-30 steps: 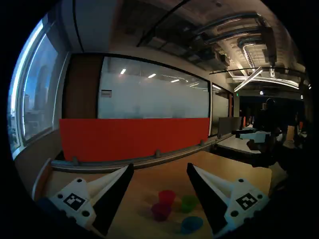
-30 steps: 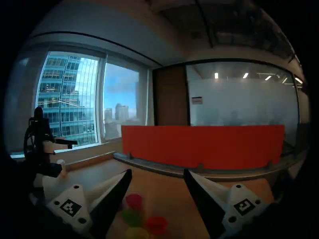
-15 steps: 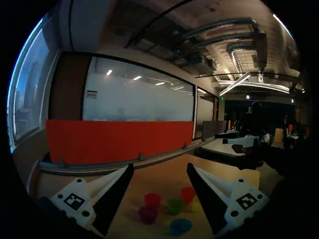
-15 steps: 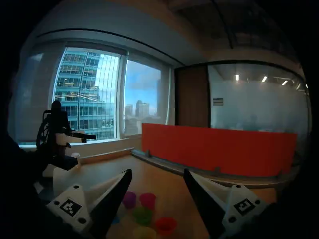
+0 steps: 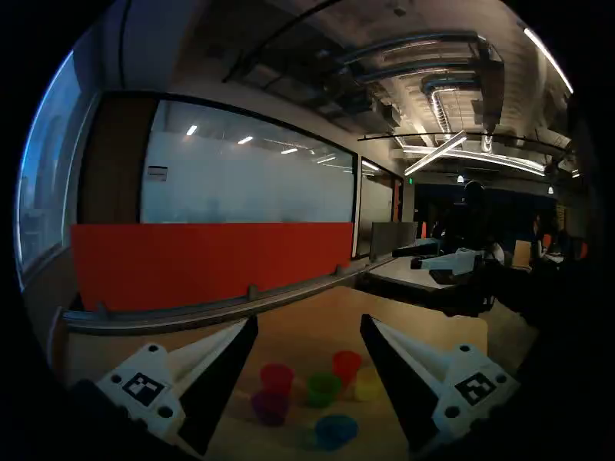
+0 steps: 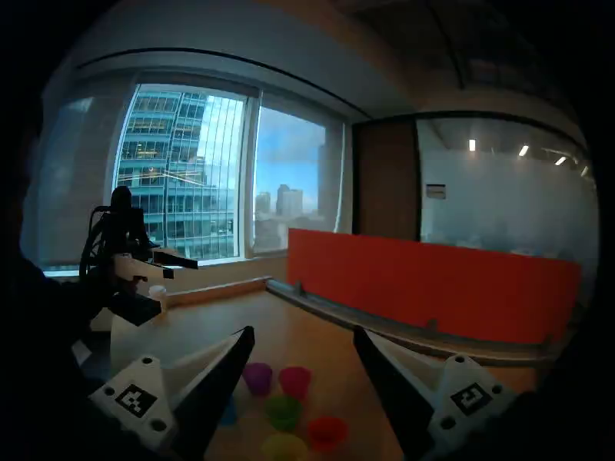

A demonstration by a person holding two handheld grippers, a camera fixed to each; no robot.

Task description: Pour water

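Both my left gripper [image 5: 307, 318] and right gripper [image 6: 302, 329] hang over the counter [image 5: 419, 326], fingers spread and empty. The coloured cups [image 5: 323, 388] cluster just ahead. What looks like a white bottle [image 6: 127, 338] stands off left. I judge I should grip it upright and firmly first, then tilt slowly.

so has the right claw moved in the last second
Yes. The right claw has turned to its left: in the right gripper view the orange panel has slid rightward, and the purple cup has come into sight.
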